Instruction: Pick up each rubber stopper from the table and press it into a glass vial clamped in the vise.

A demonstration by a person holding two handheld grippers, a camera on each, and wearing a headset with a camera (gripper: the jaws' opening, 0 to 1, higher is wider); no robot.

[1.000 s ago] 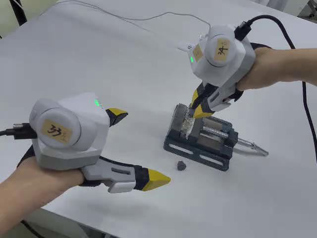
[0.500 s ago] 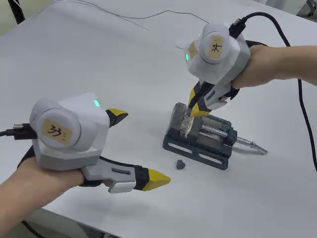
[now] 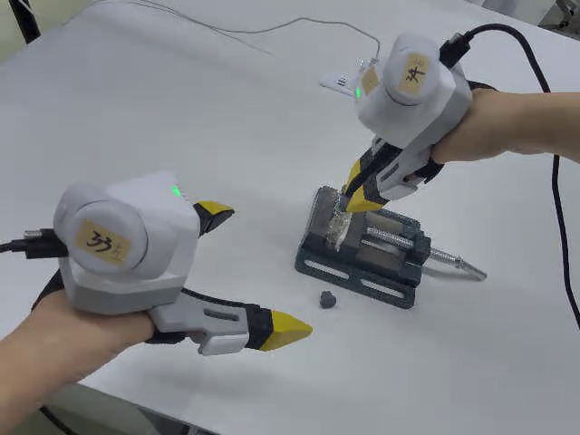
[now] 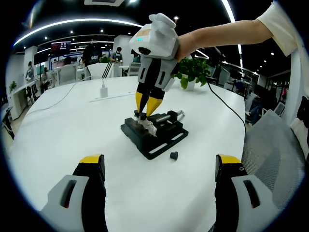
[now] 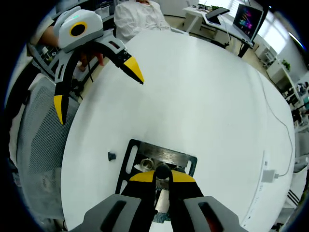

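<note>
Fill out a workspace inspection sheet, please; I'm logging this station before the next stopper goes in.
Surface: white table.
Job's things: vise clamping glass vial; loose stopper beside it.
Clutter: nothing seen.
Grippers: right gripper shut on second stopper over the vise; left gripper open, empty.
Cables: white cable across table to adapter; black cable from right gripper.
Surroundings: mesh chair, potted plant.

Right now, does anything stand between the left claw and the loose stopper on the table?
Nothing visible does. Bare table lies between the open left claw and the loose stopper; the vise stands beyond it.
</note>
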